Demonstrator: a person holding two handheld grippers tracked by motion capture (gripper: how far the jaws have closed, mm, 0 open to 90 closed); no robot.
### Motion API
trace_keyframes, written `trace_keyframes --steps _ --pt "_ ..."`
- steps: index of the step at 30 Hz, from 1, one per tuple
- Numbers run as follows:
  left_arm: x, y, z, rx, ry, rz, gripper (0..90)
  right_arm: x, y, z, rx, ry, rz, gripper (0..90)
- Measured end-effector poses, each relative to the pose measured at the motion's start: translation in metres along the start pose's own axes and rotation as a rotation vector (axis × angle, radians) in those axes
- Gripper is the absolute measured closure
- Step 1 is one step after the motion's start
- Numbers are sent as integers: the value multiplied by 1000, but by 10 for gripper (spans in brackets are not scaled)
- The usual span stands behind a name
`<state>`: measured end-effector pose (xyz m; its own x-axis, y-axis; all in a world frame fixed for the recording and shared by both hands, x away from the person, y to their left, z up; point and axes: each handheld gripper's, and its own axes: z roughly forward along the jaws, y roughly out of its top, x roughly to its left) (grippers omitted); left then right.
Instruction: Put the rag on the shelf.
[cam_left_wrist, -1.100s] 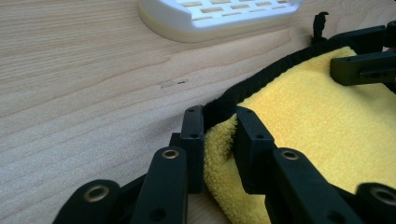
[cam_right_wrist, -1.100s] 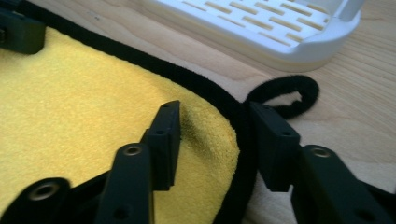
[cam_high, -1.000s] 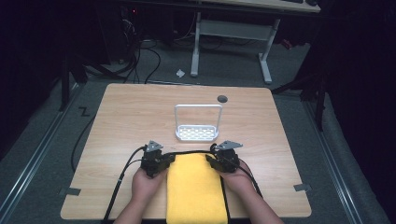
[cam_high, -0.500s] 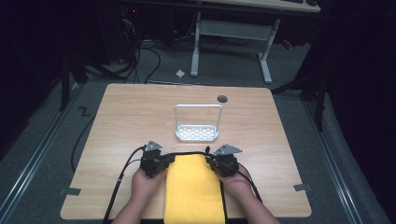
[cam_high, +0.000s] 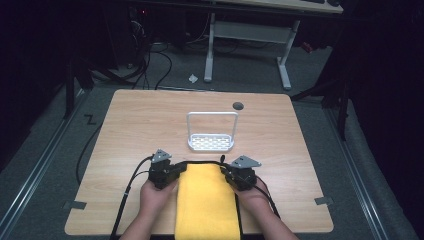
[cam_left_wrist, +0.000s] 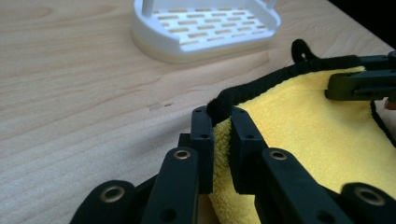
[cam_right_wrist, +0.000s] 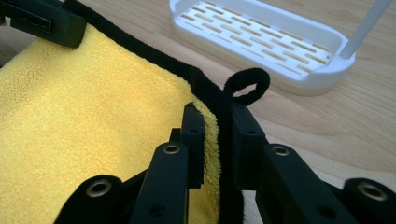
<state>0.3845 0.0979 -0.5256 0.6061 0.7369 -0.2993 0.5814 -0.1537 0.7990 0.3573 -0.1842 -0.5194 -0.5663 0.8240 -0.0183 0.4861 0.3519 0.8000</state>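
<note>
A yellow towel (cam_high: 205, 200) with black edging lies flat at the table's front centre and runs off the near edge. My left gripper (cam_high: 167, 172) is at its far left corner, and in the left gripper view the left gripper (cam_left_wrist: 220, 122) is shut on the black hem of the towel (cam_left_wrist: 303, 121). My right gripper (cam_high: 237, 175) is at the far right corner. In the right gripper view the right gripper (cam_right_wrist: 217, 122) is shut on the towel (cam_right_wrist: 84, 116) just below its black hanging loop (cam_right_wrist: 247, 84). Both hands rest on the table.
A white slotted rack (cam_high: 211, 136) with an upright hoop handle stands just beyond the towel; it is the rack (cam_left_wrist: 205, 28) close ahead of both grippers. The wooden table (cam_high: 140, 130) has a dark round hole (cam_high: 238, 105) at the back. Cables trail off its front left.
The right gripper has drawn back slightly toward the near edge. The left gripper and the towel have hardly moved.
</note>
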Motion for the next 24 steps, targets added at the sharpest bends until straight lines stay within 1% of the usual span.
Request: trace_keyframes --steps 1,4,6,8,9,12,16,20,22,24 --pt "-1 0 -1 -11 5 10 816 -1 1 -1 -4 -2 1 786" --pt "-5 3 -5 -35 0 16 816 -4 2 -5 -17 7 29 786" --pt "-7 5 -7 -50 -9 13 815 -4 4 -7 -30 3 13 786" --pt "-10 8 -8 -60 -24 19 815 -3 6 -9 -40 -3 -1 785" --pt "-12 9 -10 -73 -27 24 815 -2 8 -11 -50 -8 -12 786" --pt "-17 16 -17 -101 -33 34 816 -2 12 -19 -75 -7 -11 785" --pt "-26 28 -28 -139 -29 81 817 -4 20 -28 -115 -5 -1 786" --pt "-30 39 -34 -166 -29 91 817 -7 30 -36 -151 -13 -5 786" --pt "-32 45 -37 -173 -28 97 817 -8 34 -39 -167 -12 1 786" --pt "-35 50 -39 -185 -30 104 817 -9 38 -42 -178 -18 -6 786"
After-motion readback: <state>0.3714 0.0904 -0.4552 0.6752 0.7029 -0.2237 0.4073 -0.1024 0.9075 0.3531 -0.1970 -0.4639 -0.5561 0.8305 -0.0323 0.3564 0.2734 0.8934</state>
